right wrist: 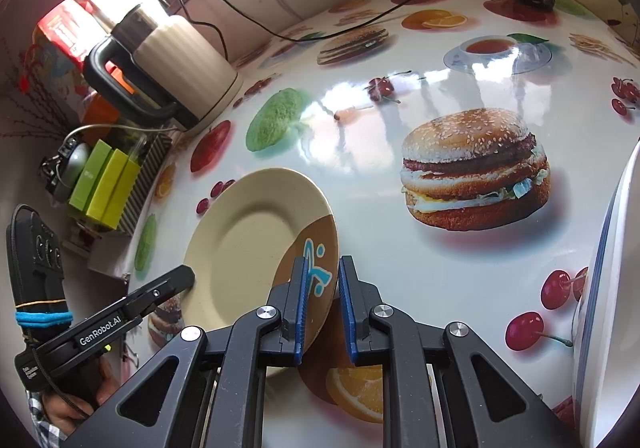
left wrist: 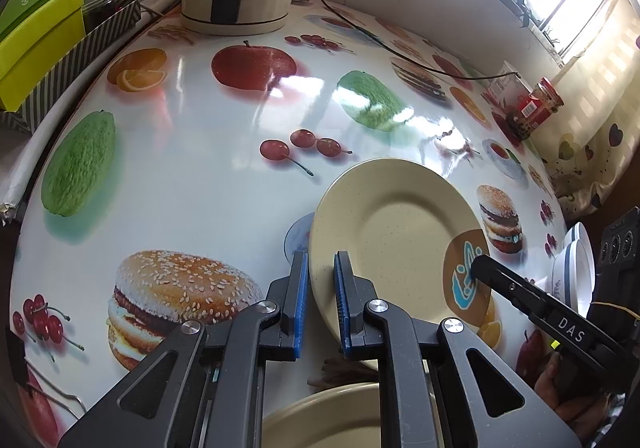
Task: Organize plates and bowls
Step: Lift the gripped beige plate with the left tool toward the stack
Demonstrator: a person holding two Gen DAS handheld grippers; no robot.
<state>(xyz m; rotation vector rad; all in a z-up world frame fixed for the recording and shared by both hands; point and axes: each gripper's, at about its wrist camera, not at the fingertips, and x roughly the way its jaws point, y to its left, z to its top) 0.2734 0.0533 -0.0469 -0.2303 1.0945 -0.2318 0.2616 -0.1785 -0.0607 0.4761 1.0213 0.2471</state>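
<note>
The desk (left wrist: 192, 176), under its glossy fruit-print cover, offers little friction if anything drops. The cream plate (left wrist: 392, 232) hangs tilted above it, held only by opposite rims: left claw (left wrist: 321, 302) clenched on one edge, right claw (right wrist: 323, 308) clenched on the brown-patterned edge. Uneven pulling could twist it free. A second cream plate (left wrist: 336, 416) waits below; stacked white bowls (left wrist: 576, 268) stand near enough to be knocked.

two close wrist views, angled down from opposite sides; shared cream plate (left wrist: 394, 232) (right wrist: 248, 244)
</note>
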